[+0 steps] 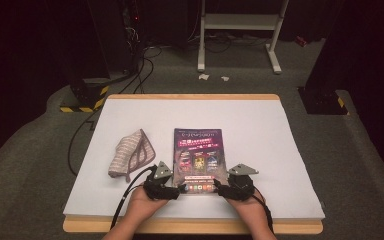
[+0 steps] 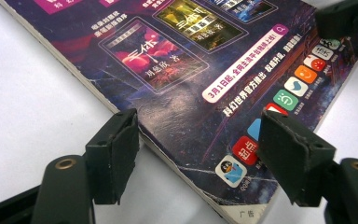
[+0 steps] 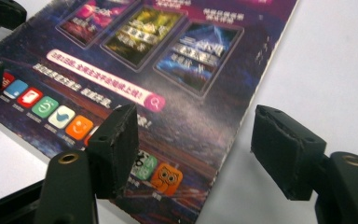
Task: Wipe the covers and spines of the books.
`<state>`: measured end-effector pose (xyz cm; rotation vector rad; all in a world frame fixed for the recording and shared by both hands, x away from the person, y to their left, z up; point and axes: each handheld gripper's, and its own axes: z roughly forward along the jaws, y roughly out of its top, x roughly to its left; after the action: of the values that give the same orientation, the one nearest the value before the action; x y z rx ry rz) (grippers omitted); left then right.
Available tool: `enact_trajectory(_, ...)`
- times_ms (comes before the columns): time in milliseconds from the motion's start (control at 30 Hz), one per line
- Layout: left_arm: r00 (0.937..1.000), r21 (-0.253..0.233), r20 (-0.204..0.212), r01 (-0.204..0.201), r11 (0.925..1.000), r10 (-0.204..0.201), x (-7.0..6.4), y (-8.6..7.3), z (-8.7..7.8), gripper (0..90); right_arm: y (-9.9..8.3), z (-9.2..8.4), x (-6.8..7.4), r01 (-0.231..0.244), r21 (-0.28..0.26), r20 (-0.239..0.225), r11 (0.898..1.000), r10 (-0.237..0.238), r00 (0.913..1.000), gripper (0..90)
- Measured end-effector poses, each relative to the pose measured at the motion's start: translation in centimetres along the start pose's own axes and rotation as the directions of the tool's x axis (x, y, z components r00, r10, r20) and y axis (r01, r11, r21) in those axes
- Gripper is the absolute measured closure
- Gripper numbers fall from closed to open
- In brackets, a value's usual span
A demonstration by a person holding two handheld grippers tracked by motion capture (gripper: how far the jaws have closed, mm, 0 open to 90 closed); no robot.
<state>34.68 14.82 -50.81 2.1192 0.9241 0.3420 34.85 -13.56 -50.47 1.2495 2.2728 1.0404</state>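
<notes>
White tabletop (image 1: 260, 150) bears a magazine (image 1: 198, 155); both hands low, left tongs (image 1: 179, 190) and right tongs (image 1: 216, 189) wide at its near corners.

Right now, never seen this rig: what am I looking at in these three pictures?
No robot here: a person holds a hand-held tool in each hand. The high view looks down on a white-covered table; the left tool and right tool sit at the near corners of a magazine. Each tool carries its own camera looking along its two black jaws. In both gripper views the jaws stand open, straddling a corner of the magazine without pressing it. A striped cloth pouch lies to the magazine's left. Nothing is held.
</notes>
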Motion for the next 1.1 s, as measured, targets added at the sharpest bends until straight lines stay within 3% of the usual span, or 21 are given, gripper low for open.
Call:
enact_trajectory(300,0.9999,0.0,-0.01,-0.005,1.0,0.005,-0.4,0.3,0.2,31.6,-0.5,-0.1,-0.2,-0.022,0.006,-0.013,1.0,0.022,0.9997,31.1)
enact_trajectory(433,0.9998,-0.006,0.009,-0.017,0.9998,0.017,-0.9,0.7,0.8,33.2,-0.7,-0.3,-0.4,-0.031,0.005,-0.014,1.0,0.031,0.9994,29.7)
enact_trajectory(567,0.9993,0.007,-0.007,-0.037,0.9993,0.037,-1.3,1.3,1.1,33.3,-0.8,-0.5,-1.0,-0.05,0.005,0.0,0.999,0.05,0.9988,28.9)
enact_trajectory(767,0.9998,0.009,-0.005,-0.02,0.9998,0.02,-1.3,0.9,0.9,32.4,-0.8,-0.5,-1.1,-0.059,0.01,-0.005,0.998,0.059,0.9982,27.6)
enact_trajectory(867,0.9998,0.01,0.019,0.005,0.9999,-0.005,-1.1,0.8,0.8,32.5,-0.9,-0.5,-1.0,-0.058,0.009,-0.005,0.998,0.058,0.9983,27.5)
enact_trajectory(1100,0.9993,0.012,0.034,0.012,0.9999,-0.012,-0.9,0.8,0.9,32.5,-0.7,-0.3,-0.8,-0.071,0.022,0.003,0.997,0.071,0.9975,27.6)
